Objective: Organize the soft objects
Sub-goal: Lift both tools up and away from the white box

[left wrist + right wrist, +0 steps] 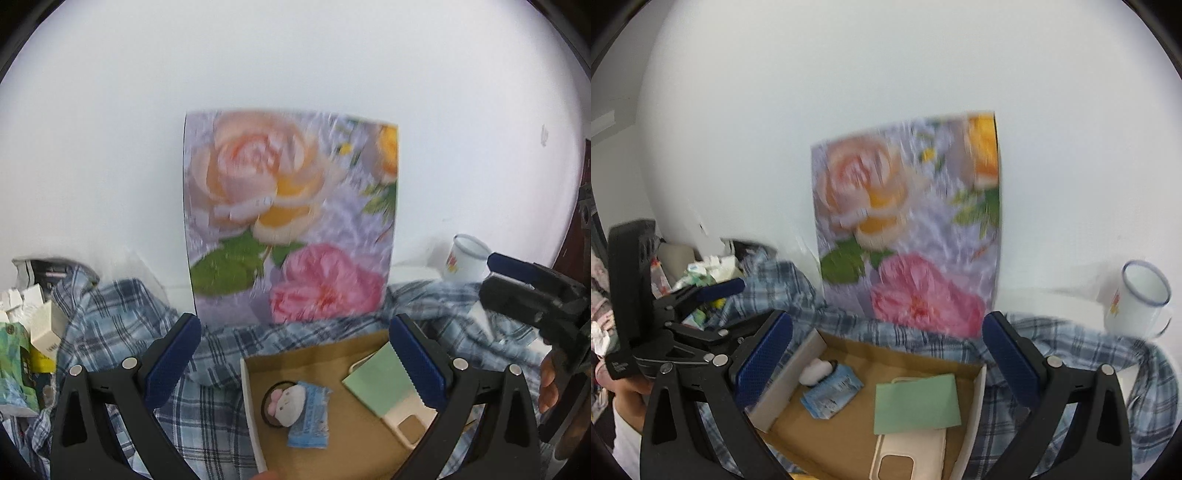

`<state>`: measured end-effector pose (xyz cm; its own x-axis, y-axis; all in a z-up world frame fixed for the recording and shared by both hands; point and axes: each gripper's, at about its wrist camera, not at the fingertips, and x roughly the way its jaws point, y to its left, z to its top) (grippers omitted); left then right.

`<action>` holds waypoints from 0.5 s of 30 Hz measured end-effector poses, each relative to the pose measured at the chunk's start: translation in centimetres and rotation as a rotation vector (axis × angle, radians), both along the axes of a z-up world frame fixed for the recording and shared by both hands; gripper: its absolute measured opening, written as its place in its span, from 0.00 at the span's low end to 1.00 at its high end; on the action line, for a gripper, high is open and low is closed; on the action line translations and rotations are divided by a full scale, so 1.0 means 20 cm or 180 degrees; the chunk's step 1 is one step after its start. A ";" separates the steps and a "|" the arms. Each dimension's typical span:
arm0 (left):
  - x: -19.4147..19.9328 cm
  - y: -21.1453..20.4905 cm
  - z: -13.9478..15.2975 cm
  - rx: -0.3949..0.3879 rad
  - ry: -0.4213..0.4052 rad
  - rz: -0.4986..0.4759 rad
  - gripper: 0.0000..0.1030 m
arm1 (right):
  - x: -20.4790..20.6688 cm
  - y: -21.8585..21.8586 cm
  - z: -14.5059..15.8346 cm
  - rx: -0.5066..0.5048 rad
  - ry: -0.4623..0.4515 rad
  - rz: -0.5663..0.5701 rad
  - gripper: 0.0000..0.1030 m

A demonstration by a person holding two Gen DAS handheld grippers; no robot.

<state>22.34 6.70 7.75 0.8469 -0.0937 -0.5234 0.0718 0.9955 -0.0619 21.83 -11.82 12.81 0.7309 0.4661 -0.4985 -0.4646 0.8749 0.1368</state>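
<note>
Left wrist view, tongs: the left tongs [295,354] are seen spread wide apart, with nothing between them.
Left wrist view, task's things: a small plush toy [286,402] is seen lying on a blue tissue packet [312,417] in the left part of the shallow cardboard box [362,347]; a green paper bag [380,384] and a cream phone case [408,424] lie in its right part.
Left wrist view, surroundings: the box is set on a crumpled plaid shirt [122,317]; a floral panel [291,218] is propped against the wall.
Left wrist view, only here: the right tongs [535,284] are shown side-on at the right edge; their state cannot be told.
Right wrist view, tongs: the right tongs [886,350] are shown wide apart and empty.
Right wrist view, only here: the phone case [908,458] is seen almost whole, and an enamel mug [1141,299] stands on the counter [1071,295].
Handling: the shirt is judged light, limp and prone to bunching; a raised fold is best pinched. The plush is judged squashy, best taken across its body.
</note>
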 end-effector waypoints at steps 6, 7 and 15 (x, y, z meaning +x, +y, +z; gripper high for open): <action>-0.15 -0.04 0.21 -0.0034 -0.0293 -0.0052 1.00 | -0.18 -0.06 0.26 0.0103 -0.0306 0.0083 0.99; -0.18 -0.05 0.25 -0.0031 -0.0351 -0.0064 1.00 | -0.21 -0.07 0.30 0.0100 -0.0359 0.0103 0.99; -0.49 -0.10 0.40 0.0136 -0.0618 -0.0182 1.00 | -0.52 -0.12 0.42 -0.0149 -0.0654 0.0237 0.99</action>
